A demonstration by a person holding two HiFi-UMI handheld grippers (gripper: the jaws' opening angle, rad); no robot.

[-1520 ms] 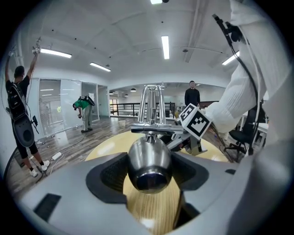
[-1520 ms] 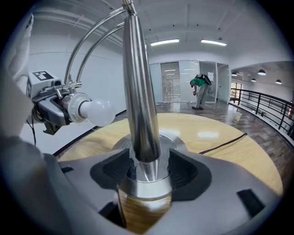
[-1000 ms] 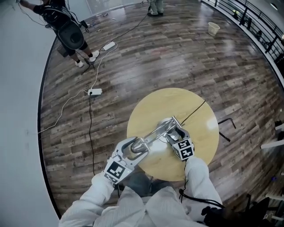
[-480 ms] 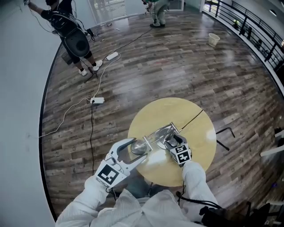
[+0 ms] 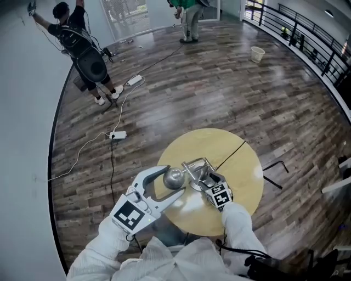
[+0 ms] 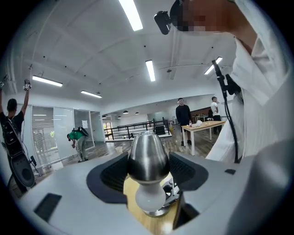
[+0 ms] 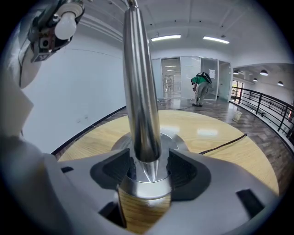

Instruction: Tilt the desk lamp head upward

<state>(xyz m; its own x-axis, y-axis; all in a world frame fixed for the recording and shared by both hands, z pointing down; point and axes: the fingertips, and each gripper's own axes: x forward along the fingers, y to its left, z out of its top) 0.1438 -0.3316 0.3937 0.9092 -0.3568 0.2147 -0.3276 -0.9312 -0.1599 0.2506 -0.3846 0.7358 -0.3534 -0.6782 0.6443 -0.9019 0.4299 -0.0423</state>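
Observation:
A chrome desk lamp stands on the round wooden table (image 5: pixel 244 170). Its bell-shaped head (image 5: pixel 174 177) sits between the jaws of my left gripper (image 5: pixel 166 181), which is shut on it. In the left gripper view the head (image 6: pixel 146 156) fills the gap between the pads, white bulb (image 6: pixel 150 200) towards the camera. My right gripper (image 5: pixel 206 179) is shut on the lamp's post low down. The right gripper view shows the post (image 7: pixel 140 92) between the pads of that gripper (image 7: pixel 148 166), just above the round base (image 7: pixel 146 186). The head (image 7: pixel 64 24) shows at the upper left.
The lamp's black cable (image 5: pixel 231 150) runs off the table's far edge. On the wood floor lie a power strip (image 5: pixel 117 134) and cords. A person (image 5: pixel 82 46) stands far left, another (image 5: pixel 189 16) at the back. A pale bucket (image 5: pixel 257 53) and a railing (image 5: pixel 307 33) are at the far right.
My left gripper has lifted the lamp head, and the lamp arm now stands steeper. The right gripper has stayed on the post.

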